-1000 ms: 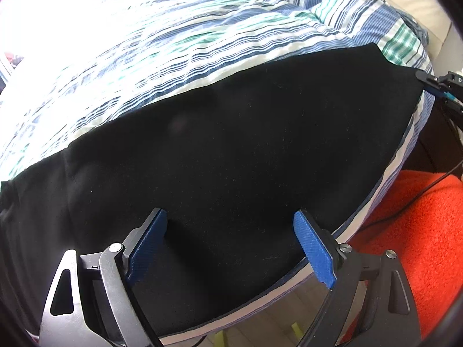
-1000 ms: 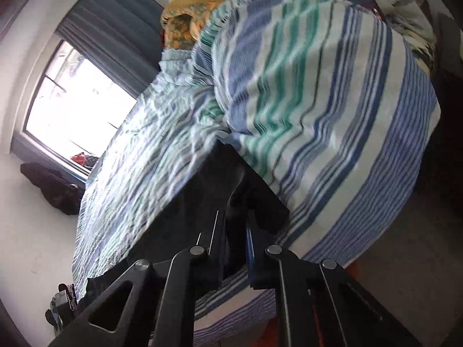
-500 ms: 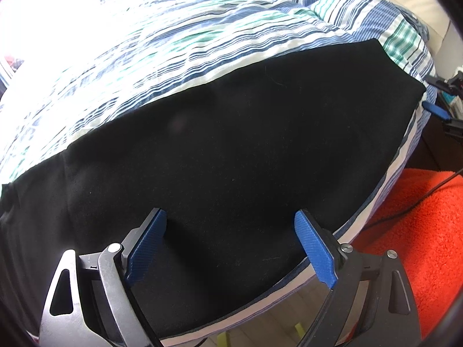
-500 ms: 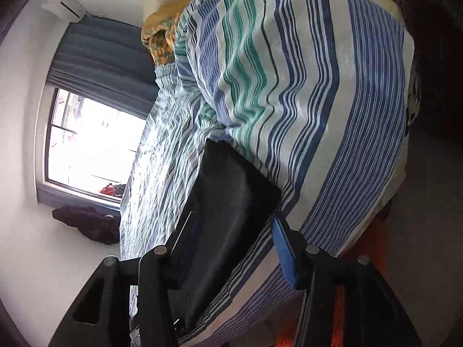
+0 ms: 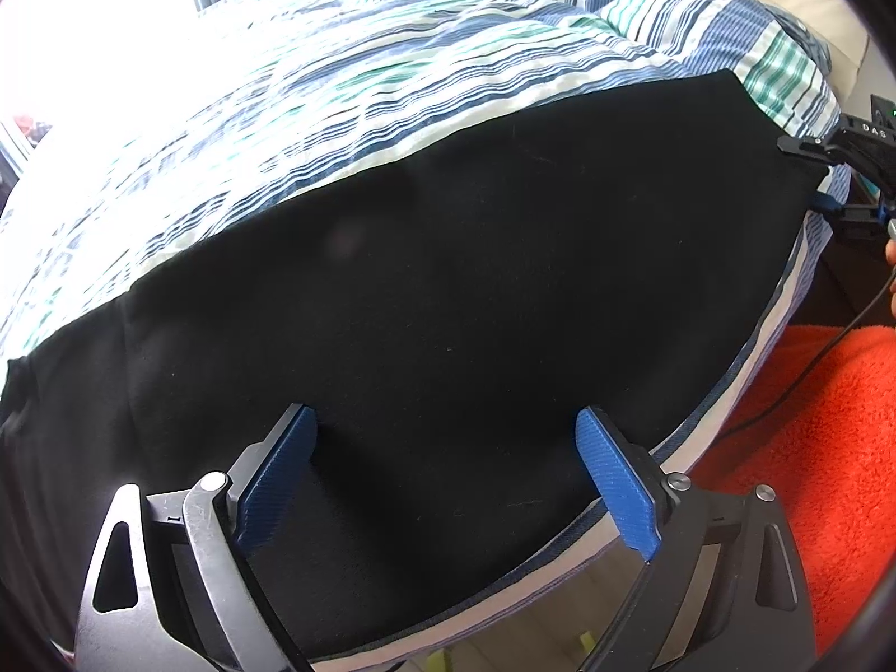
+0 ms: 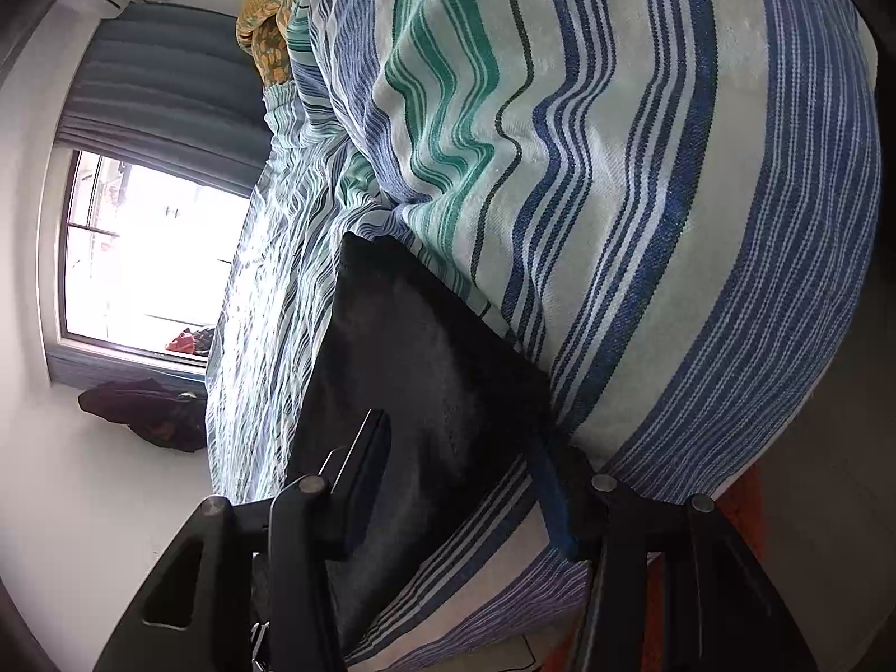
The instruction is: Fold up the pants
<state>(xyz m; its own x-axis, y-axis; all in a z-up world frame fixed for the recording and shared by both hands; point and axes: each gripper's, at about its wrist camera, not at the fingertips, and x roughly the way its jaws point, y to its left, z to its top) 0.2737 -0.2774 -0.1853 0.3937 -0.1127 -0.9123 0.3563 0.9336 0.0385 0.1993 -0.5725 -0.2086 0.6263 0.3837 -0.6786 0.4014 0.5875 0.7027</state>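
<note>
The black pants [image 5: 448, 291] lie flat along the near edge of a bed with a striped blue, green and white cover [image 5: 392, 73]. My left gripper [image 5: 448, 448] is open and empty just above the pants near their middle, blue pads apart. My right gripper [image 6: 459, 465] is open at the pants' end [image 6: 425, 369], one finger over the cloth and the other at the cover's edge. It also shows at the far right of the left wrist view [image 5: 840, 179], beside the pants' corner.
An orange rug [image 5: 812, 448] lies on the floor by the bed, with a black cable across it. A bright window [image 6: 140, 257] with dark curtains is beyond the bed. A yellow patterned pillow [image 6: 269, 33] lies at the far end.
My right gripper has opened and let go of the pants' end, which now lies flat on the bed. My left gripper has stayed open and hardly moved.
</note>
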